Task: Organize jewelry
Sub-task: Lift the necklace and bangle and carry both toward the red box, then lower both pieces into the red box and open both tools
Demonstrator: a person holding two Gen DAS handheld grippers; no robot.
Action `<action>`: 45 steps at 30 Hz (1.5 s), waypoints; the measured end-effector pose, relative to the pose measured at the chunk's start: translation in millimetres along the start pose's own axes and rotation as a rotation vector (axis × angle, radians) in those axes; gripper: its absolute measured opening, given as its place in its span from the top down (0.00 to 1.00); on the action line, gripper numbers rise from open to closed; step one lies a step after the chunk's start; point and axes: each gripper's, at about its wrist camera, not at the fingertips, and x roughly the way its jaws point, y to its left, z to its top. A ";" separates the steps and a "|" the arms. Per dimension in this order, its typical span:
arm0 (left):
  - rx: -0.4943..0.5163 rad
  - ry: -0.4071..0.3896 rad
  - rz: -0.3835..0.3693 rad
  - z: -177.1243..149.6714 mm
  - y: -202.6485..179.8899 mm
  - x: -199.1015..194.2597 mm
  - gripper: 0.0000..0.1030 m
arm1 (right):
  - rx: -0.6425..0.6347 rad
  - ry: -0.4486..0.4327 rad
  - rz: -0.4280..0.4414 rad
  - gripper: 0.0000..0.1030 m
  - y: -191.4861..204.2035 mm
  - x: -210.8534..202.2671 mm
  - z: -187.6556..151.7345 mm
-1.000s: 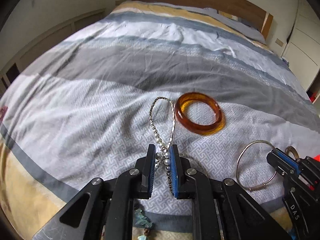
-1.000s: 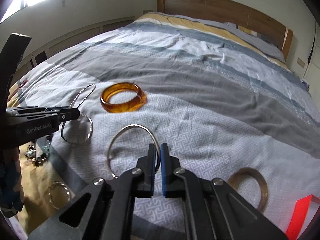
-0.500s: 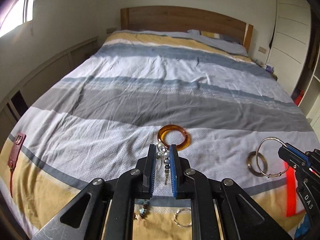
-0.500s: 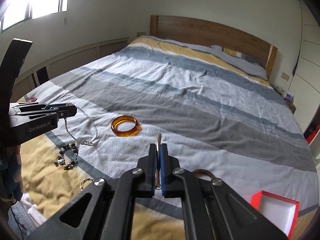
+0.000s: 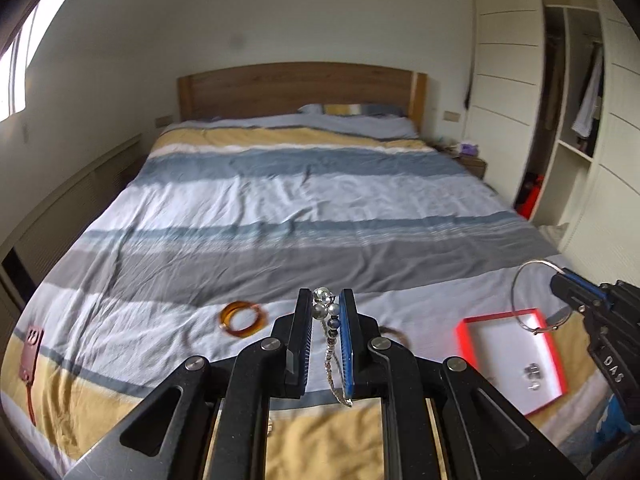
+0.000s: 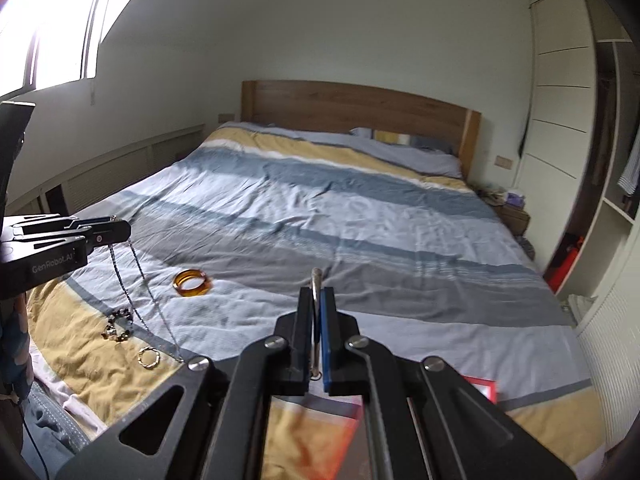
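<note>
Now both tools have lifted off the bed (image 5: 280, 216), the left tool (image 5: 325, 320) clamping the beaded necklace (image 5: 329, 312), the right tool (image 6: 318, 320) gripping the silver bangle (image 5: 536, 296) above the red box (image 5: 516, 360), ready for stowing.

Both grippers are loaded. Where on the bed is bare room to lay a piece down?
Bare bedspread runs from the amber bangle to the headboard. The red box floor is mostly bare beside small silver pieces. Crowded: the near-left corner, with dark bead bracelet and gold ring.
</note>
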 end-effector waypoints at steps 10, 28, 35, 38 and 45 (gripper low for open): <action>0.104 -0.014 -0.210 26.4 -137.4 5.5 0.87 | 0.038 0.008 -0.109 0.97 -89.0 -38.7 -16.6; 0.197 0.291 -0.253 -61.8 -227.9 185.2 0.87 | 0.185 0.274 -0.102 0.97 -163.6 96.4 -123.5; 0.200 0.374 -0.307 -100.6 -238.1 215.0 0.87 | 0.245 0.350 -0.136 0.97 -186.9 126.1 -163.3; 0.205 0.405 -0.331 -117.2 -248.6 223.5 0.87 | 0.271 0.364 -0.141 0.97 -196.5 129.0 -173.4; 0.192 0.456 -0.317 -141.1 -247.4 235.1 0.85 | 0.290 0.399 -0.142 0.97 -202.9 135.0 -184.4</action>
